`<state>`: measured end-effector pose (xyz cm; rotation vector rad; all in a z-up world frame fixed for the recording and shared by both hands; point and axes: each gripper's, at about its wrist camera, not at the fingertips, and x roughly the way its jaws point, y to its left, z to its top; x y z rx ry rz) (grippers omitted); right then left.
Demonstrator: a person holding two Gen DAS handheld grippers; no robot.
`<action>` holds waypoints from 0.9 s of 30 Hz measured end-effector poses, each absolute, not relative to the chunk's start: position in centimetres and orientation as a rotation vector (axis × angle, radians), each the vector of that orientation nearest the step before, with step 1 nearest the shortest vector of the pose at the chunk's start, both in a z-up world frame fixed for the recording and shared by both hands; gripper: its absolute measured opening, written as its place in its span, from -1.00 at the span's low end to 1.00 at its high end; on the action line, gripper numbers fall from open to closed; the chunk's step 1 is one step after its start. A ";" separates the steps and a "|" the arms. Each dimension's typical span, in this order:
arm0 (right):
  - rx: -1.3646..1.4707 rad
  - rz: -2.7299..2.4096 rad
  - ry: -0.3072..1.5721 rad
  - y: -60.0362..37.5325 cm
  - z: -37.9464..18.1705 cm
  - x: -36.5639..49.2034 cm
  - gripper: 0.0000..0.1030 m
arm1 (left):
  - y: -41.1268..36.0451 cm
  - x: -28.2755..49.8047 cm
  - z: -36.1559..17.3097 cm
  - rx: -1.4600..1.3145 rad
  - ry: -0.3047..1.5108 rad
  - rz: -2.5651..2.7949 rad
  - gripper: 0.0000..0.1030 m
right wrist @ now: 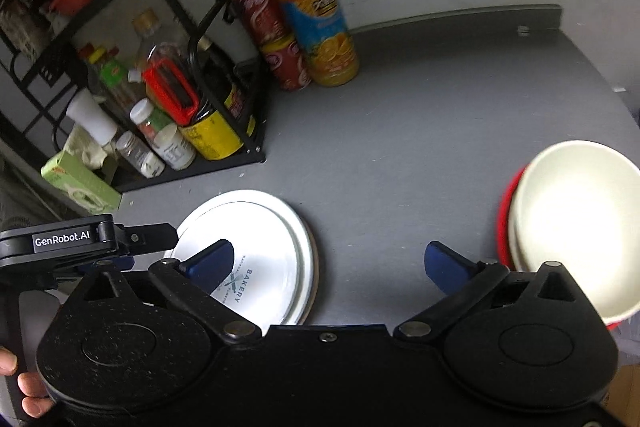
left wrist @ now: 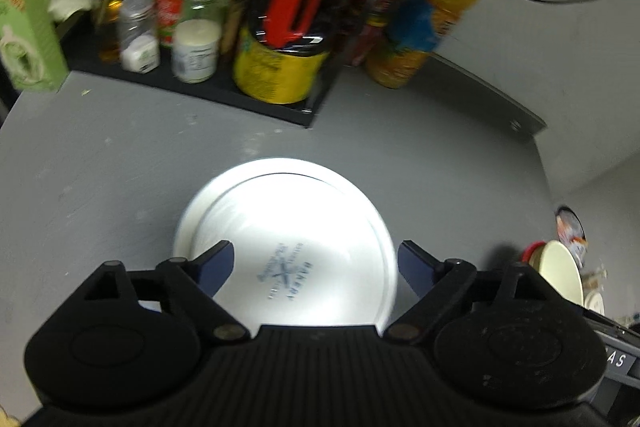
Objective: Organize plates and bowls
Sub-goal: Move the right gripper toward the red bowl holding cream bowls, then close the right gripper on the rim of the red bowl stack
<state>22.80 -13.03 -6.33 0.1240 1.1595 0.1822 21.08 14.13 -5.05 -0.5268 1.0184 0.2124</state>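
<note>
Plainly both tools stand released with nothing between their blue pads. The left tool (left wrist: 316,263) hangs over the white plate (left wrist: 286,243), its jaws spread wide above the "BAKERY" print without touching it. The right tool (right wrist: 328,263) is spread over bare grey surface (right wrist: 420,131), between that plate (right wrist: 256,247) and the bowls.

The plate lies flat near the front of the surface; in the right wrist view a second, darker rim peeks out under its right edge, so it looks to sit on top of another plate. To the right, well apart from the plates, a cream bowl (right wrist: 576,227) sits nested in a red bowl (right wrist: 505,223), just beside the right tool's right finger. At the back, the black rack (right wrist: 224,131) of jars and an orange juice bottle (right wrist: 312,7) stand clear of the crockery.

By the look of it, plates are stacked in one pile and bowls nested in another, so a placing step seems finished and the sorting is well along, perhaps done. No other loose dish shows in either view. The next move calls for finding any remaining piece outside these views, or backing away without nudging either pile.
</note>
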 end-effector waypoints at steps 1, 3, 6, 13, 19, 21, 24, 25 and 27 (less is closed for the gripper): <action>0.124 0.177 1.156 -13.4 -6.0 22.6 0.99 | 13.7 21.2 -4.8 -0.514 1.014 0.196 0.71; 0.119 0.167 1.147 -13.9 -5.5 22.3 0.99 | 12.8 21.5 -4.3 -0.494 1.011 0.155 0.74; 0.121 0.145 1.141 -14.9 -4.7 21.9 1.00 | 11.5 21.9 -3.7 -0.483 1.010 0.114 0.84; 0.136 0.098 1.101 -18.0 -3.2 21.5 1.00 | 8.3 23.4 -2.7 -0.428 1.003 0.045 0.94; 0.151 0.019 1.084 -21.6 -2.6 21.7 1.00 | 5.1 25.5 -2.5 -0.437 1.019 -0.019 0.94; 0.160 -0.007 1.081 -22.9 -2.4 21.8 1.00 | 3.9 26.1 -2.4 -0.417 1.023 -0.034 0.94; 0.169 -0.036 1.085 -24.6 -2.4 22.0 1.00 | 2.4 27.3 -2.5 -0.408 1.028 -0.053 0.94; 0.174 -0.047 1.085 -25.3 -2.4 22.0 1.00 | 1.9 27.6 -2.6 -0.416 1.031 -0.059 0.93; 0.190 -0.064 1.087 -26.5 -2.5 22.1 1.00 | 0.7 28.4 -2.7 -0.419 1.041 -0.072 0.93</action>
